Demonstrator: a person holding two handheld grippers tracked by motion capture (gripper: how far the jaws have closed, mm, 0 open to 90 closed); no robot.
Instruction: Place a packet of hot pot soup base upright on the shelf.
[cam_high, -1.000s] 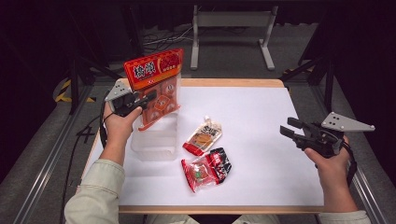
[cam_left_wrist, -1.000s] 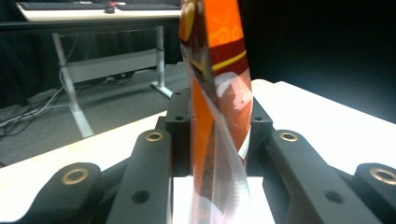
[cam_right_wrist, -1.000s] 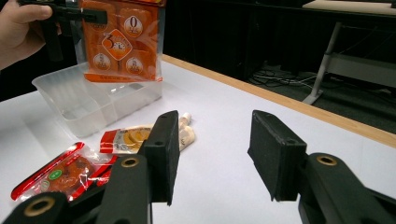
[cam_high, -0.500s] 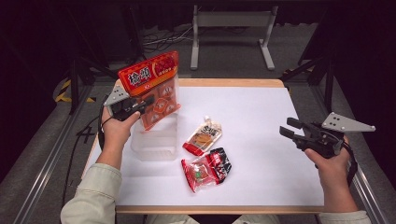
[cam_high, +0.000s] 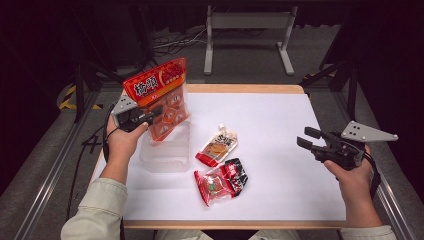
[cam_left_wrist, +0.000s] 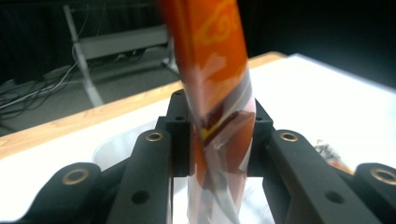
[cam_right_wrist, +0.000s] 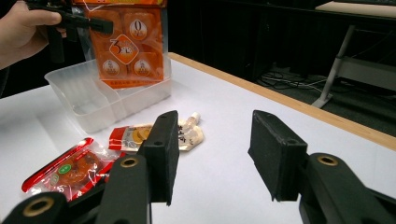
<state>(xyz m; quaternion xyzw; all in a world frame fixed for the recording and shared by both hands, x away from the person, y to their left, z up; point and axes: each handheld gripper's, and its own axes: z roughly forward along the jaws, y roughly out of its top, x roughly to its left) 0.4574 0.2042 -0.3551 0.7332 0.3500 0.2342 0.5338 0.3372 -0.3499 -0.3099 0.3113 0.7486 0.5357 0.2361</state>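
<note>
From above, the left gripper (cam_high: 150, 116) pinches a big orange bag (cam_high: 162, 102) and holds it up over a clear tub (cam_high: 165, 152) on the white table (cam_high: 280, 120). The left gripper view shows the bag squeezed tight between the black jaws. The right gripper view shows little round snacks printed on the bag. The right gripper (cam_high: 306, 138) is spread wide and holds nothing. A spout pouch (cam_high: 217, 145) and a red pack (cam_high: 220, 181) lie near the tub.
</note>
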